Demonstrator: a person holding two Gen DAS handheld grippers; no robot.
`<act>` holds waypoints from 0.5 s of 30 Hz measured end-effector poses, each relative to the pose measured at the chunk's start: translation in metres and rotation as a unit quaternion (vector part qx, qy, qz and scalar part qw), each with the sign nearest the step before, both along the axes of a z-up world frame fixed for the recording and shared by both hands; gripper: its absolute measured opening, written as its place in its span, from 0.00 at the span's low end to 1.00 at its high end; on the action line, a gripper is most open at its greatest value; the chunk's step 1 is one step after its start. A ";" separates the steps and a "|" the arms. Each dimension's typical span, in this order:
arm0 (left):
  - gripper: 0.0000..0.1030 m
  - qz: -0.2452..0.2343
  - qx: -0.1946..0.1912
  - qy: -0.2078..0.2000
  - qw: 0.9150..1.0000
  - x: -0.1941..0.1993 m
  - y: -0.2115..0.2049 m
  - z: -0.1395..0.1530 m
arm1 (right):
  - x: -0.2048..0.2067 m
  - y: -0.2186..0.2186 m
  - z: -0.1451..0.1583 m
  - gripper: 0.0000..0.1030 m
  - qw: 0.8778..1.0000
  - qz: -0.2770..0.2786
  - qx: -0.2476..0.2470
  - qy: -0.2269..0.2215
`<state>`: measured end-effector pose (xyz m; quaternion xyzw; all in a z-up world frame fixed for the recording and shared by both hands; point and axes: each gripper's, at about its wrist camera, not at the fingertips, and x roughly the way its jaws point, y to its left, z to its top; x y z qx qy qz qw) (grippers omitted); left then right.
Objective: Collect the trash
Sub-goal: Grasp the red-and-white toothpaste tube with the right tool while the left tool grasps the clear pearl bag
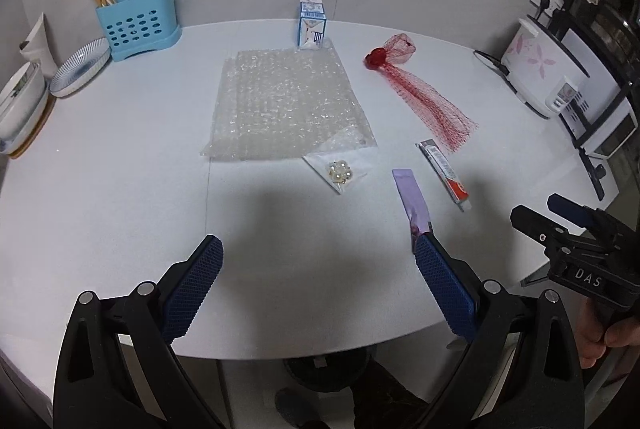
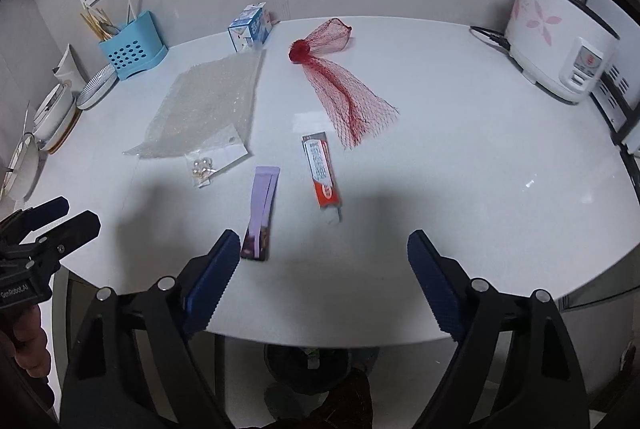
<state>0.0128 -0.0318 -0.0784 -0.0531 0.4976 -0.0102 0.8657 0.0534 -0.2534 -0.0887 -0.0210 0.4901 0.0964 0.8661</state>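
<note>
Trash lies spread over a white table (image 1: 120,157) (image 2: 480,149): a bubble-wrap sheet (image 1: 280,105) (image 2: 208,105), a red mesh net (image 1: 416,85) (image 2: 340,85), a red-and-white tube (image 1: 444,169) (image 2: 322,171), a purple wrapper (image 1: 412,199) (image 2: 262,211), a small clear bag of beads (image 1: 340,171) (image 2: 206,165) and a blue-white carton (image 1: 311,23) (image 2: 250,27). My left gripper (image 1: 318,253) hovers open over the near table edge, its right finger beside the purple wrapper. Open as well, my right gripper (image 2: 324,249) hangs over the near edge, just short of the tube and wrapper, with nothing between its fingers.
A blue cutlery holder (image 1: 138,25) (image 2: 132,51), a plate (image 1: 80,67) and bowls (image 1: 20,101) stand at the back left. A white rice cooker (image 2: 560,45) (image 1: 540,69) sits at the right. A dark bin (image 2: 308,365) shows under the table's near edge.
</note>
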 end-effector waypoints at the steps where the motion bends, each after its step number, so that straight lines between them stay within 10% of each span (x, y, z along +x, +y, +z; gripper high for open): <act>1: 0.92 0.002 0.003 0.002 1.000 0.006 0.000 -0.003 | 0.011 0.002 -0.004 0.79 1.000 0.005 -0.001 0.005; 15: 0.92 0.042 0.005 0.058 0.997 0.065 -0.004 -0.039 | 0.099 0.022 -0.063 0.55 0.994 0.037 -0.020 0.106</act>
